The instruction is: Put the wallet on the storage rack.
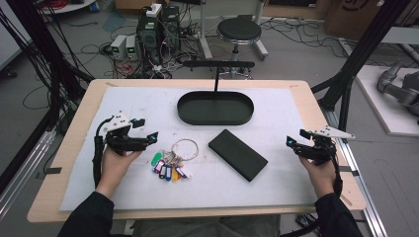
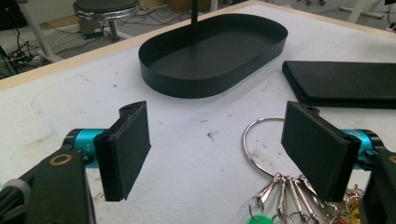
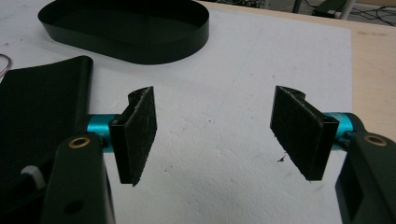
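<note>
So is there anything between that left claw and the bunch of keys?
Nothing visible. The left gripper is open with bare white mat between its jaws and the key ring, which lies just off its right-hand jaw. The black case lies beyond the keys.

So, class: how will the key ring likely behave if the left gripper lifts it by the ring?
The key ring looks like rigid wire, so it should probably hold shape between the open left gripper. The tags hang on separate clips, so they will likely dangle and swing. Thin round wire may slip or twist between the flat pads.
</note>
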A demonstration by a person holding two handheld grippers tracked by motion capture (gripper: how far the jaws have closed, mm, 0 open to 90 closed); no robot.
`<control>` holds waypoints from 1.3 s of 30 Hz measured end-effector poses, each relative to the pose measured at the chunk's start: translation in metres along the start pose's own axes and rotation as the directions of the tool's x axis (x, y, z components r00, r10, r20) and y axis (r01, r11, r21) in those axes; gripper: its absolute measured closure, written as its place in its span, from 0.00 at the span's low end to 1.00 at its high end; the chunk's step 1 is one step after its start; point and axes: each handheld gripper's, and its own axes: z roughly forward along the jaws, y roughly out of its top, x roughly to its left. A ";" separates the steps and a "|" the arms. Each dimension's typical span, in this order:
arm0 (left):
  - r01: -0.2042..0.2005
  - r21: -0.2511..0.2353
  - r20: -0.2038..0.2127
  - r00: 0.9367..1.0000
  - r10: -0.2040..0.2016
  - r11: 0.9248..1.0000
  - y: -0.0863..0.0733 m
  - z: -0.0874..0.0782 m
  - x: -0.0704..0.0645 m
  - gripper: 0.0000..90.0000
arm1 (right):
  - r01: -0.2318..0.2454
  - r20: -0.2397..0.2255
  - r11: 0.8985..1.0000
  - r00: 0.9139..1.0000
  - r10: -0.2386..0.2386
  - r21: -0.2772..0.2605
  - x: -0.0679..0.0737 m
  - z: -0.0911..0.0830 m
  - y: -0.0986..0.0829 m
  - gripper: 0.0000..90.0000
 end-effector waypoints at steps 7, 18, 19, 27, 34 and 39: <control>-0.001 -0.014 -0.019 1.000 0.001 1.000 0.001 -0.004 0.000 0.27 | 0.000 -0.010 1.000 1.000 0.000 0.002 0.001 0.002 0.000 0.36; -0.001 -0.023 -0.049 0.999 0.000 1.000 0.001 -0.004 0.002 0.27 | -0.002 -0.031 1.000 1.000 0.002 0.011 0.010 0.000 0.000 0.35; -0.001 -0.023 -0.049 0.999 0.000 1.000 0.001 -0.004 0.002 0.27 | 0.001 -0.030 1.000 1.000 -0.001 0.012 0.011 0.000 0.000 0.35; 0.021 -0.021 -0.007 1.000 -0.022 1.000 0.000 -0.001 0.002 0.36 | 0.023 -0.046 0.999 0.999 -0.022 0.027 0.014 0.005 -0.001 0.36; 0.003 -0.006 0.001 1.000 -0.003 1.000 0.000 0.006 -0.002 0.41 | 0.025 -0.043 0.999 0.999 -0.024 0.028 0.011 0.004 -0.002 0.36; 0.003 0.008 0.026 1.000 -0.004 1.000 0.001 0.011 -0.006 0.44 | 0.023 -0.038 0.999 0.999 -0.021 0.032 0.010 0.004 -0.003 0.36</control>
